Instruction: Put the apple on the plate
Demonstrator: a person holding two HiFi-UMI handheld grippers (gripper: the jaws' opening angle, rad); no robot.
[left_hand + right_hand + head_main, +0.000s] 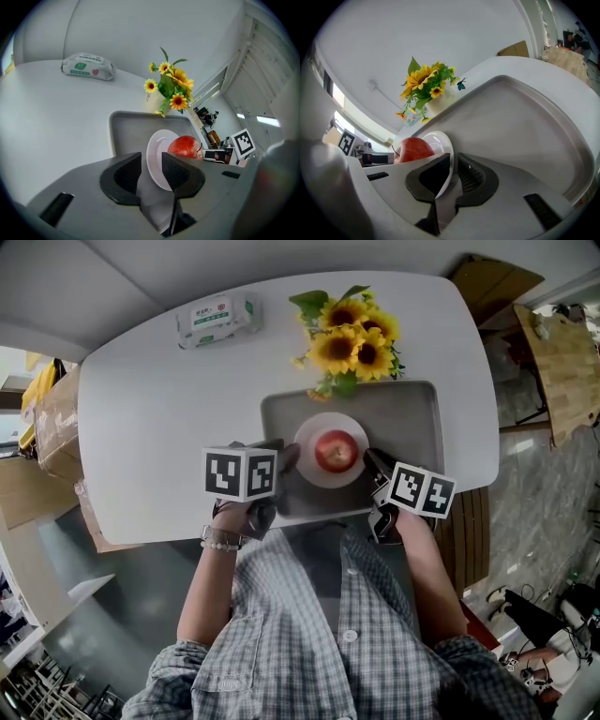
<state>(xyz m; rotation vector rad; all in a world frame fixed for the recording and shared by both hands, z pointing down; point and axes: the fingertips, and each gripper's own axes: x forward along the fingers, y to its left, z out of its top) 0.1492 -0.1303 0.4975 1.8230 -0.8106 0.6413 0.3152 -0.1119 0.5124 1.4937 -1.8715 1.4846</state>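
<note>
Two hands reach forward from the person's body, and both grippers slant down at the plate (309, 462). The left gripper (286, 457) is at the plate's left rim. Its jaws stand apart with the rim in the gap, and the pads do not press on it. The right gripper (373, 463) is at the plate's right rim, jaws clamped on the edge. A red apple (336, 449), glossy and stem up, sits in the middle of the plate. A grey tray (412, 418) lies under the plate.
</note>
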